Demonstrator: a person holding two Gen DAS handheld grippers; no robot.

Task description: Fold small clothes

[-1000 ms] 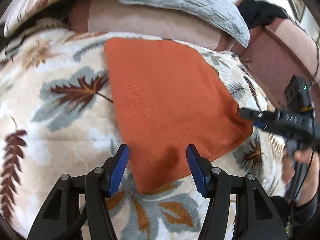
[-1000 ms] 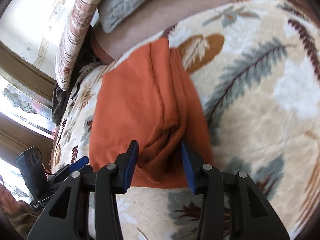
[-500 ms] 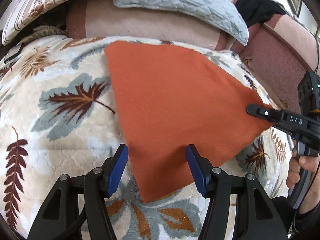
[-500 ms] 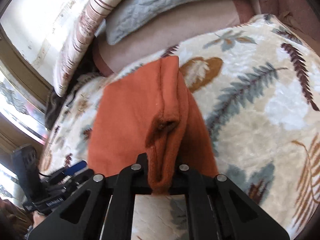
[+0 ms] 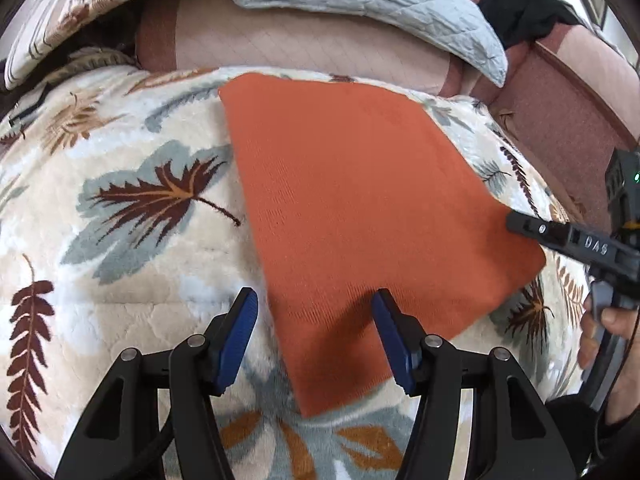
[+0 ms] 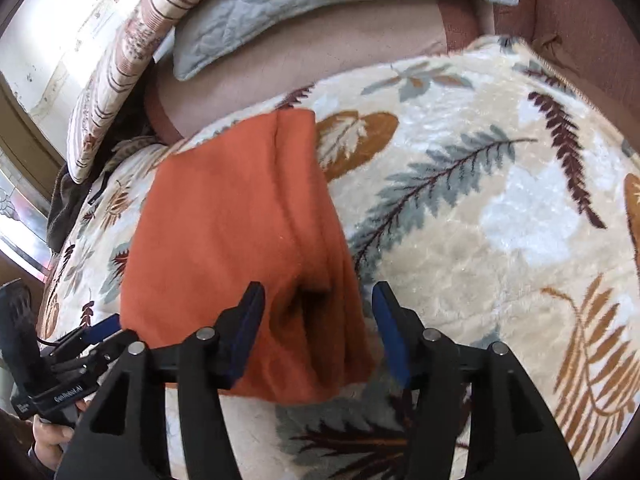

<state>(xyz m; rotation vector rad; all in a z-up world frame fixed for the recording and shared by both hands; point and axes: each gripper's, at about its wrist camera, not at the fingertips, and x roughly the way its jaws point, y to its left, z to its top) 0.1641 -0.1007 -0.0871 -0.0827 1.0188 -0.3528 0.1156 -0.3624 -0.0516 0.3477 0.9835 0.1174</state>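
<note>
An orange knit garment (image 5: 360,208) lies folded flat on a leaf-patterned blanket (image 5: 120,208); it also shows in the right wrist view (image 6: 232,232) with its layered edge on the right. My left gripper (image 5: 314,320) is open, its jaws straddling the garment's near left edge. My right gripper (image 6: 318,320) is open over the near right corner of the garment, with nothing held. The right gripper also shows at the garment's right corner in the left wrist view (image 5: 520,224).
A grey quilted pillow (image 5: 380,4) and a striped patterned pillow (image 6: 120,72) lie at the back against a pink sofa back (image 5: 320,48). A dark cloth (image 5: 524,8) sits on the sofa arm at the back right.
My right gripper closed on the garment's right edge half a second ago and has now opened, letting the cloth drop flat. The left gripper stayed open and barely moved.
</note>
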